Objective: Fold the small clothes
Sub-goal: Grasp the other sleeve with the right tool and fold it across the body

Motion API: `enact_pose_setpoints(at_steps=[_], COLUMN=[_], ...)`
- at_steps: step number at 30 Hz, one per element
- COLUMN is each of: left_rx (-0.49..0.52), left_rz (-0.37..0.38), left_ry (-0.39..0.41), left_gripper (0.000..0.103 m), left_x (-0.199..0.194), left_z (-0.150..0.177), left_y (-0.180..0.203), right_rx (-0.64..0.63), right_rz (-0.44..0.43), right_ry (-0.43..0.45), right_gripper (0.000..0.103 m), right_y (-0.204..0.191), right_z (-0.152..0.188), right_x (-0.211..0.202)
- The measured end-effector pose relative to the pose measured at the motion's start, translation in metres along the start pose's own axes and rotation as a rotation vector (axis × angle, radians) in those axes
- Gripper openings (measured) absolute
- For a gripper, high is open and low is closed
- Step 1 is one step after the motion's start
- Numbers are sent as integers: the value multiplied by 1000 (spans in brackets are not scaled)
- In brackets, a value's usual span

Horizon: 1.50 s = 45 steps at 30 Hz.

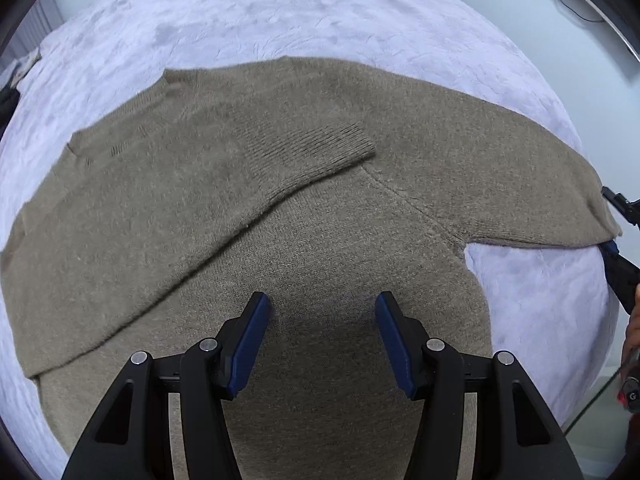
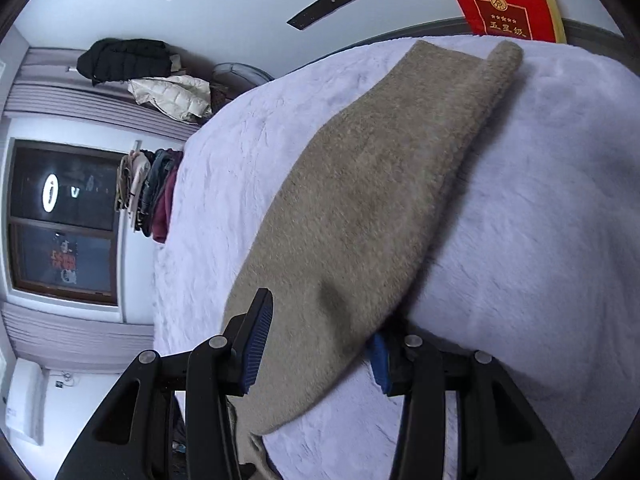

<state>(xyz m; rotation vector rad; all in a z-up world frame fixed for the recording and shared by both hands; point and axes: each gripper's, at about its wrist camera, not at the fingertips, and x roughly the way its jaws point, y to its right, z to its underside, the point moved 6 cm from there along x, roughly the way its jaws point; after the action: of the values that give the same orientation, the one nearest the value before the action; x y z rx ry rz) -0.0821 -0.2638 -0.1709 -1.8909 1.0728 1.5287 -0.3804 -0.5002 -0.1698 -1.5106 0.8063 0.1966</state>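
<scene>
Sweater (image 1: 320, 216): a taupe knit garment lying flat on a pale lilac fleece blanket (image 1: 280, 12) that covers a bed. One sleeve (image 1: 312, 152) is already folded diagonally across the body, its ribbed cuff resting near the chest. The other sleeve (image 2: 380, 208) extends straight outward over the blanket, unfolded.

Left gripper (image 1: 320, 340): points steeply down over the lower body of the sweater, jaws apart, nothing between them, apparently not touching the knit.

Right gripper (image 2: 316, 344): jaws partly apart with the cuff end of the extended sleeve lying between them. The fabric drapes over the right-hand blue pad (image 2: 378, 360); the left-hand pad stands clear of it. No grip is in effect.

Governing relation: the extended sleeve's long axis runs straight away from the right gripper toward the sweater body, so the right hand is the nearer one. Judged from the layout, the next fold calls for this sleeve to be carried across the body to meet the folded one.

Legible items: a red gift bag (image 2: 504, 4) beyond the far bed edge carries gold characters, apparently "五星级", under a row of stars. Clothes are piled by the window (image 2: 64, 220).
</scene>
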Motion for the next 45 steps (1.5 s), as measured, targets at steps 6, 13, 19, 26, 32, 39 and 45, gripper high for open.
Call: enact_pose_setpoints(at_steps=[6, 13, 19, 26, 32, 39, 45], left_rx=[24, -1, -54, -154, -247, -284, -295], left_rz=[-44, -66, -88, -149, -213, -196, -148], left_ry=[72, 75, 97, 136, 100, 111, 126], left_gripper=[57, 57, 57, 57, 57, 57, 57], left_x=[-11, -16, -23, -37, -32, -32, -35], left_z=[-6, -2, 0, 8, 32, 51, 52], left_y=[1, -18, -50, -115, -172, -197, -204], right_rx=[78, -14, -257, -697, -1026, -978, -673], right_rz=[-200, -303, -359, -371, -189, -11, -48], right_ry=[-58, -125, -235, -451, -670, -766, -659], right_gripper=[18, 15, 15, 15, 15, 37, 46], right_y=[-26, -86, -174, -273, -270, -206, -193], right_z=[-3, 14, 62, 191, 330, 360, 309], right_x=[15, 34, 56, 109, 185, 213, 198])
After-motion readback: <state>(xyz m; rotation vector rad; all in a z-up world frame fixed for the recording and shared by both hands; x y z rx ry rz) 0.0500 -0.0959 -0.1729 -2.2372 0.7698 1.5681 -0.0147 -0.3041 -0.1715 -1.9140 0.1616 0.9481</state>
